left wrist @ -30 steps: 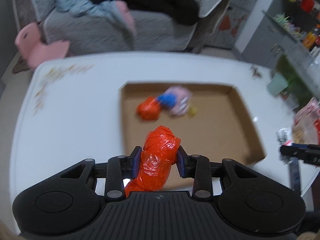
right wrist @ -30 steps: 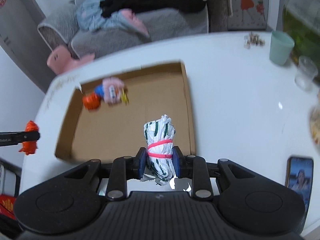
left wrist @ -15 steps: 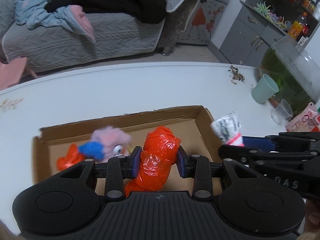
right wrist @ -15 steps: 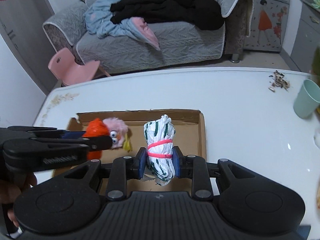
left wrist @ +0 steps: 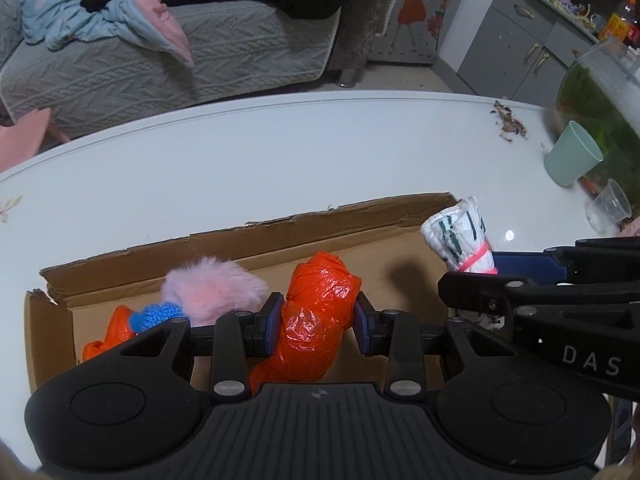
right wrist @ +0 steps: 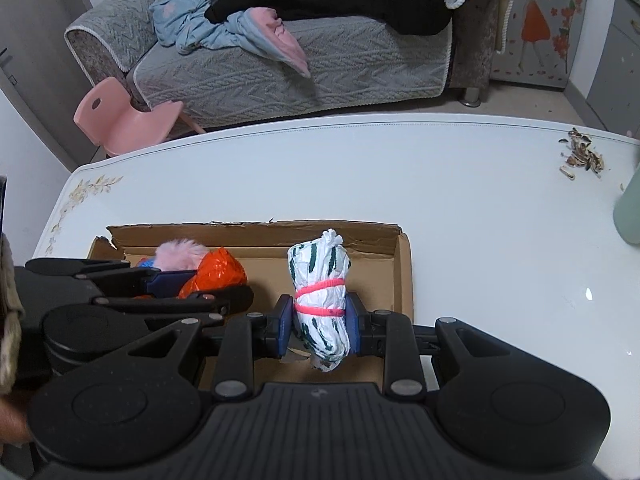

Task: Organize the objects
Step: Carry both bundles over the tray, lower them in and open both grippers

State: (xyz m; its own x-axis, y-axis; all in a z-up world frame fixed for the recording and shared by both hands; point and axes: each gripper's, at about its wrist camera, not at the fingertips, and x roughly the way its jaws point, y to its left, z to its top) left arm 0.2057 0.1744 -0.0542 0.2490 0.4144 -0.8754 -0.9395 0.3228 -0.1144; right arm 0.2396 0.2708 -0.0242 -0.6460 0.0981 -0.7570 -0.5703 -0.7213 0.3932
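Left wrist: orange bag (left wrist: 316, 312) (bottom hidden) behind tongs (left wrist: 316, 322)

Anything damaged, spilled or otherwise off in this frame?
Two things. The shallow brown cardboard box has a ragged, torn far rim and a ripped left corner. A small pile of brown husk-like debris lies scattered on the white table near its far right edge. Otherwise nothing stands out.

White table (right wrist: 360, 184): cardboard box (right wrist: 404, 276), cup (left wrist: 573, 156)

An orange plastic bundle (left wrist: 318, 312) hangs upright over the cardboard box (left wrist: 280, 236); beside it a white, green-marked bundle (right wrist: 322, 300) banded in pink. Inside lies a pink fluffy toy (left wrist: 214, 290), possibly touching another orange bundle (left wrist: 114, 330).
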